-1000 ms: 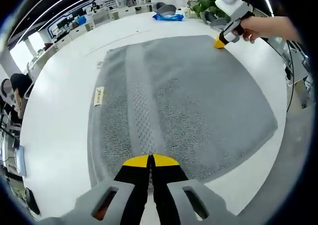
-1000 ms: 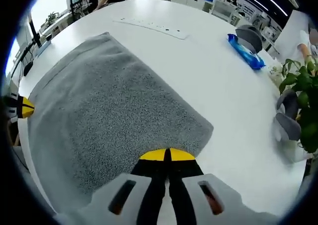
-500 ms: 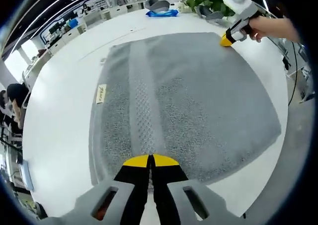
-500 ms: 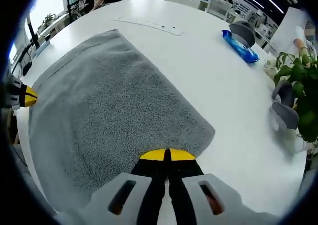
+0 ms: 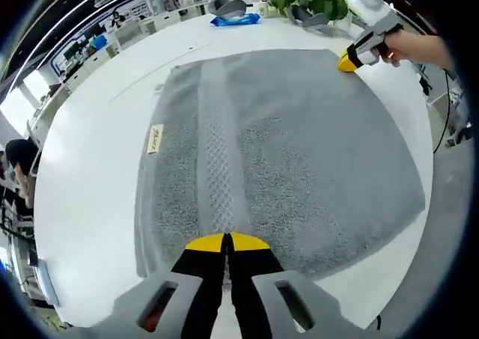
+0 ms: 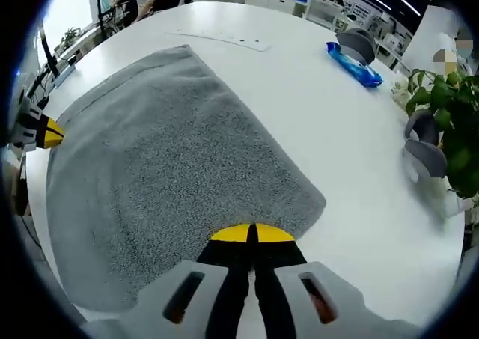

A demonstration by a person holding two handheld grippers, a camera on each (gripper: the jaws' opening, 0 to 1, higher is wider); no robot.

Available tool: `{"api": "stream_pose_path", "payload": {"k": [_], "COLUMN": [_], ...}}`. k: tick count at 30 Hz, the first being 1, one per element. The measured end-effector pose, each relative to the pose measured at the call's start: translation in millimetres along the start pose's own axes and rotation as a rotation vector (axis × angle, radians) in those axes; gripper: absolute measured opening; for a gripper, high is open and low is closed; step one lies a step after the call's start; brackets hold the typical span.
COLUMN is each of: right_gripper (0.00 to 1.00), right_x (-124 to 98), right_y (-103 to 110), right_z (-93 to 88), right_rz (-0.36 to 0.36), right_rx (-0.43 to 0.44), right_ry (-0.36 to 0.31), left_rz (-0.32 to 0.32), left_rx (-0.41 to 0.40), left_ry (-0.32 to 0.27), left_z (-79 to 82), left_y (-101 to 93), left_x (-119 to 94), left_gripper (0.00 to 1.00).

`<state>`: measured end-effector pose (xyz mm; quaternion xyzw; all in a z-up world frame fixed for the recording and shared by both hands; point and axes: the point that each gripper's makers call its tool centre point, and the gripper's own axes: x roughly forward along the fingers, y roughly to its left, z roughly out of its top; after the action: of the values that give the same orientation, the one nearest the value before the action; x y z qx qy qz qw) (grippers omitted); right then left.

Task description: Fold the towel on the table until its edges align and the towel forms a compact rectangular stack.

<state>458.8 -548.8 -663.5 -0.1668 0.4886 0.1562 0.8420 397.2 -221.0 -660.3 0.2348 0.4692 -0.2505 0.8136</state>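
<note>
A grey towel [image 5: 299, 152] lies spread flat on the white table [image 5: 90, 167], with a woven band [image 5: 217, 152] and a small label [image 5: 155, 139] near one side. My left gripper [image 5: 227, 242] is shut on the towel's near edge, at the end of the band. In the right gripper view the towel [image 6: 165, 152] stretches away from my right gripper [image 6: 251, 234], which is shut on its near corner. The right gripper [image 5: 348, 60] also shows at the far corner in the left gripper view, held by a hand [image 5: 412, 47]. The left gripper [image 6: 45, 133] shows at the towel's left corner.
A blue packet [image 6: 352, 63], a potted plant [image 6: 449, 107] and grey rounded objects [image 6: 423, 148] stand along the table's far side. A long white strip [image 6: 224, 40] lies flat beyond the towel. A person [image 5: 19, 167] sits past the table's left edge.
Both views have shifted a little with the hands, and the plant and blue packet have slid in the picture. The towel stays flat, and both grippers stay shut on its edge.
</note>
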Motion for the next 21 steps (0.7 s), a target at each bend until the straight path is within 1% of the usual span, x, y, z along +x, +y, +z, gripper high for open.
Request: {"api": "stream_pose_path", "payload": {"k": [3,11,21], "right_gripper": [0.00,0.00,0.00], "right_x": [-2,-7,-16], "right_y": [1,3,9], "right_z": [-2.7,-10.9,-25.2], "right_rz": [-0.007,-0.016,-0.024], "right_rx": [0.002,0.026,0.038], "right_ry": [-0.008,-0.027,-0.033], "left_rz": [0.005,0.004,0.005], "left_rx": [0.017,0.024,0.075], "left_ry": [0.009,0.007,0.017], "left_z": [1.3,6.0,11.6], "left_y": [1.4,7.1,12.2], "left_x": [1,4,7], "left_gripper": [0.01,0.01,0.01]}}
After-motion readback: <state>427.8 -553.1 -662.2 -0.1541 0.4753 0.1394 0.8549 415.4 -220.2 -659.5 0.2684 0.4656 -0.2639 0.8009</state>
